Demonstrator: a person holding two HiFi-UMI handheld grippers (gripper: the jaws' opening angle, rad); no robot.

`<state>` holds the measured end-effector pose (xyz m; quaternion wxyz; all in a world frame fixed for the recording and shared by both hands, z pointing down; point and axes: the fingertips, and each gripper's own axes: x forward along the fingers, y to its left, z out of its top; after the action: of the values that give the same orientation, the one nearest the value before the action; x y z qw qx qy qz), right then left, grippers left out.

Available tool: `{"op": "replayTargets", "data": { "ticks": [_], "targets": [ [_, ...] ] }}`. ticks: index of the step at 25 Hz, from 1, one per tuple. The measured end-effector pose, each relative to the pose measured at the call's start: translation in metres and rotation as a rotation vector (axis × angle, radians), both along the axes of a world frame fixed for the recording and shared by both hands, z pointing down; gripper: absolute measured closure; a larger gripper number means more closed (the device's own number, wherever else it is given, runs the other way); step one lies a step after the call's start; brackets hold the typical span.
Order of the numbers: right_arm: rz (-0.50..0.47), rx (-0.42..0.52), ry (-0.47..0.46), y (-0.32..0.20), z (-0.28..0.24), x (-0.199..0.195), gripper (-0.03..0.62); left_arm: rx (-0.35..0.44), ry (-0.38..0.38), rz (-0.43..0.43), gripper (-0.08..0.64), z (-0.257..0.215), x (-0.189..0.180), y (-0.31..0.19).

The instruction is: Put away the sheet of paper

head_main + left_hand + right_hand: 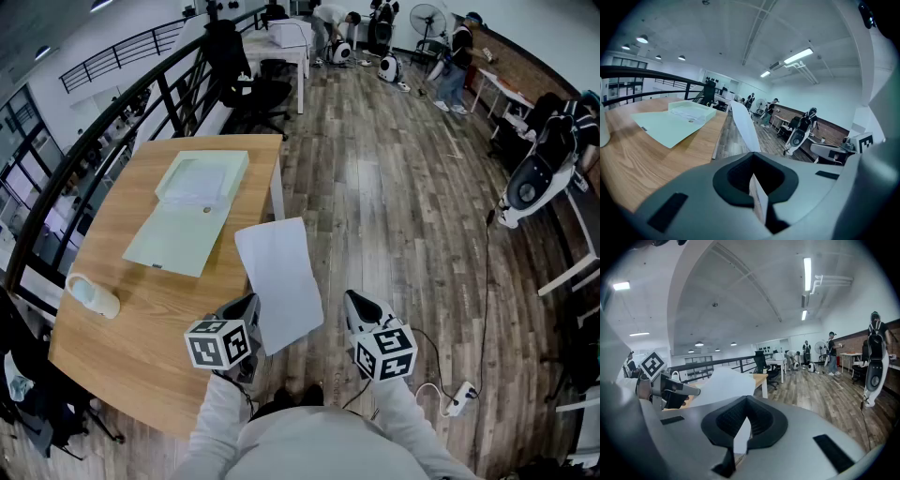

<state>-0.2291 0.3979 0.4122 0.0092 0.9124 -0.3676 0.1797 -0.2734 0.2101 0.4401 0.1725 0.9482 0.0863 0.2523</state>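
Sheet (279,281) is held in the air off the table (141,347) edge, over the floor, near end pinched by the L gripper (248,307). In the left gripper view it is seen edge-on, clamped btwn the jaws. The likely target, judged from layout, is the open green folder (187,216) on the table. The sheet should be kept flat and taut, brought over the folder w/o creasing, and let go only once it is laid square. R gripper (352,302) is carried level just beside the sheet's edge, jaws at a narrow gap, nothing clamped. Both are held low, close to the body.
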Motion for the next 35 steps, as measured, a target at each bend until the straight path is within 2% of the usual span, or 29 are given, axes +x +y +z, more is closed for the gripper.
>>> {"op": "replayTargets", "data": {
  "ticks": [11,19,27,35],
  "targets": [
    [-0.023,0.046,-0.008,0.009,0.002,0.009,0.565,0.016,0.008,-0.009,0.545,-0.002,0.018,0.009],
    [-0.018,0.062,-0.049,0.003,0.014,0.031,0.565,0.018,0.005,-0.020,0.545,-0.001,0.050,-0.006],
    [-0.012,0.056,-0.072,-0.027,0.021,0.099,0.565,-0.015,-0.004,-0.003,0.545,0.008,0.126,-0.031],
    [-0.044,-0.010,-0.109,-0.083,0.032,0.183,0.565,-0.065,0.005,0.010,0.545,0.008,0.207,-0.071]
  ]
}}
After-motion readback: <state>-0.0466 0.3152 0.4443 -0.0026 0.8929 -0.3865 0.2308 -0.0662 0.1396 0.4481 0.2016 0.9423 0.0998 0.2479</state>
